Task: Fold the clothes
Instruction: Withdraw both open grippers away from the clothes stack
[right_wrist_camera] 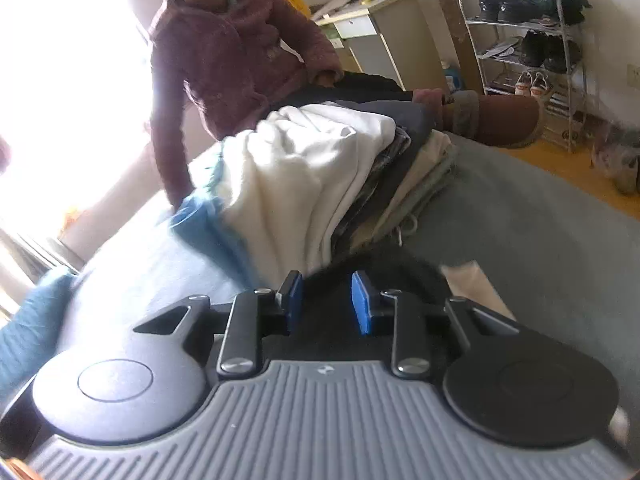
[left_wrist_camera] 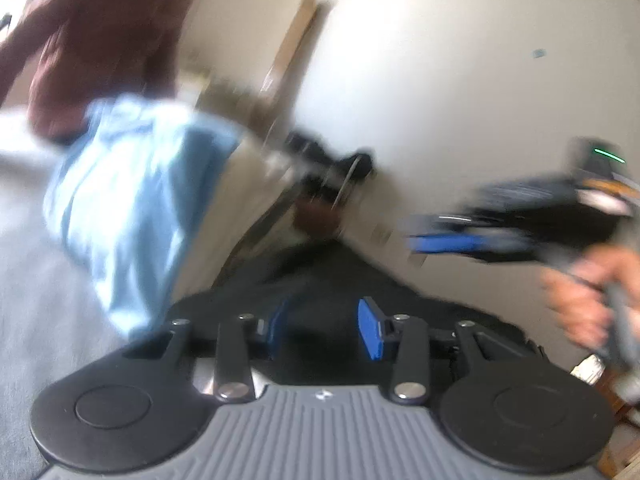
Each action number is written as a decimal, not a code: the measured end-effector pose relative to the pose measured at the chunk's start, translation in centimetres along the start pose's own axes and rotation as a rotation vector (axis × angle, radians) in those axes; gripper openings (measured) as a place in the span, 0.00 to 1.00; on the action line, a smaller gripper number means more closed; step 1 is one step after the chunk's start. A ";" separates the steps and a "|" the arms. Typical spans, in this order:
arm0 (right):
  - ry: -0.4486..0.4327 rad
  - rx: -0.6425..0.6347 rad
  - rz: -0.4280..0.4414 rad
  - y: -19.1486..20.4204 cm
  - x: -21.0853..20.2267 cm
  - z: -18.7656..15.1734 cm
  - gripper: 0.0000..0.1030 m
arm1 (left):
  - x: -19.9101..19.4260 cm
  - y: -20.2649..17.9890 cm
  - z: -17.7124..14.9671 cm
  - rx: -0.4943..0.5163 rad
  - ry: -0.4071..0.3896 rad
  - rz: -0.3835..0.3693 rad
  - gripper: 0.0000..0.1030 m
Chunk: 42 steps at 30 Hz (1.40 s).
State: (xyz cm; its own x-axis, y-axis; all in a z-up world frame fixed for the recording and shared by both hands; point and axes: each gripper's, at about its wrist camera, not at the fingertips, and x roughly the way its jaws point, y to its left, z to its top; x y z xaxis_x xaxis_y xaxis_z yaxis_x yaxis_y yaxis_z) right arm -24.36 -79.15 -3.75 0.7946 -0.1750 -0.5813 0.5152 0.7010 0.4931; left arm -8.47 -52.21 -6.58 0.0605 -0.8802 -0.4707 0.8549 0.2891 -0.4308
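- Left gripper (left_wrist_camera: 326, 328): I see the fingers parted, with black cloth (left_wrist_camera: 320, 276) lying in and ahead of the gap. Blur hides whether the pads press it; I cannot tell.
- Right gripper (right_wrist_camera: 326, 300): fingers parted, the same black cloth (right_wrist_camera: 380, 272) bunched between and just past the tips. Contact cannot be confirmed.
- Beyond the right tips, a stack (right_wrist_camera: 320, 168) of folded clothes lies on the bed (right_wrist_camera: 520, 220).
- Handling, as I judge it: light, limp, prone to sag. Take hold at an edge or corner, one per gripper.

I'm seeing a tilted pile of folded clothes (right_wrist_camera: 344, 184) lying on the grey bed, white top (right_wrist_camera: 304, 168) uppermost.
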 end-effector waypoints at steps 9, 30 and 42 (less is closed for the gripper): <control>-0.074 -0.064 -0.377 -5.1 -7.5 -9.2 0.28 | -2.4 4.2 0.6 -0.158 -0.015 0.101 0.41; -0.359 -0.501 -0.047 10.7 -10.0 -9.5 0.30 | -16.9 4.6 7.9 -0.039 -0.120 0.417 0.51; -0.265 -0.585 0.441 27.2 0.6 -7.5 0.40 | -26.7 3.7 14.0 0.079 -0.185 0.720 0.71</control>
State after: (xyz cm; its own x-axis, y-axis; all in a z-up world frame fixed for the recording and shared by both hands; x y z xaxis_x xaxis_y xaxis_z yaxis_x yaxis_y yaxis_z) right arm -12.27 -55.05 4.46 0.9749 0.0974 -0.2005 -0.0613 0.9820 0.1789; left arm 0.29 -32.89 15.21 0.6985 -0.5347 -0.4756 0.6055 0.7958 -0.0053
